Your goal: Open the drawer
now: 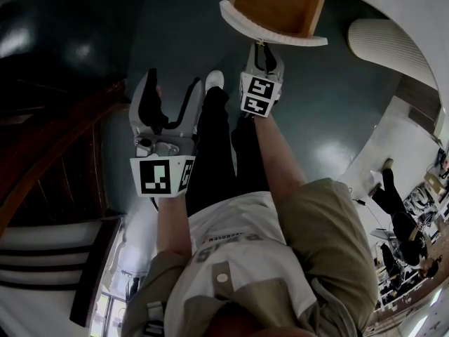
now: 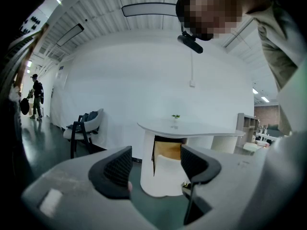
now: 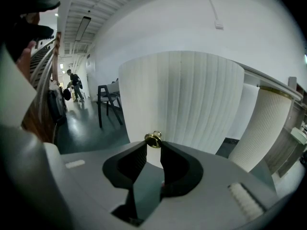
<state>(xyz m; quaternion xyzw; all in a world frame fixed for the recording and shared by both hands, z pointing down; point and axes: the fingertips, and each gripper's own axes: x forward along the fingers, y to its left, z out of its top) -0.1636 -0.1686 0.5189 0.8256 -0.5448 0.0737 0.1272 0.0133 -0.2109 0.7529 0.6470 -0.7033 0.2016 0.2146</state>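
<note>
The drawer [image 1: 280, 5] stands pulled out of the white desk, its wooden inside showing behind a curved white ribbed front [image 1: 270, 32]. My right gripper [image 1: 264, 48] reaches to the middle of that front. In the right gripper view its jaw tips [image 3: 153, 150] close on the small brass knob [image 3: 153, 139] of the ribbed front [image 3: 187, 99]. My left gripper [image 1: 172, 93] hangs lower left, away from the drawer, open with nothing between its fingers. In the left gripper view the left gripper [image 2: 156, 169] faces the desk, with the open drawer [image 2: 168, 150] seen between its jaws.
The white desk top [image 2: 192, 127] carries a small plant. A ribbed white column [image 3: 268, 128] stands right of the drawer. A dark chair [image 2: 84, 128] sits by the wall at left. A wooden stair rail [image 1: 42, 139] runs along the left. My legs [image 1: 217, 139] stand just below the drawer.
</note>
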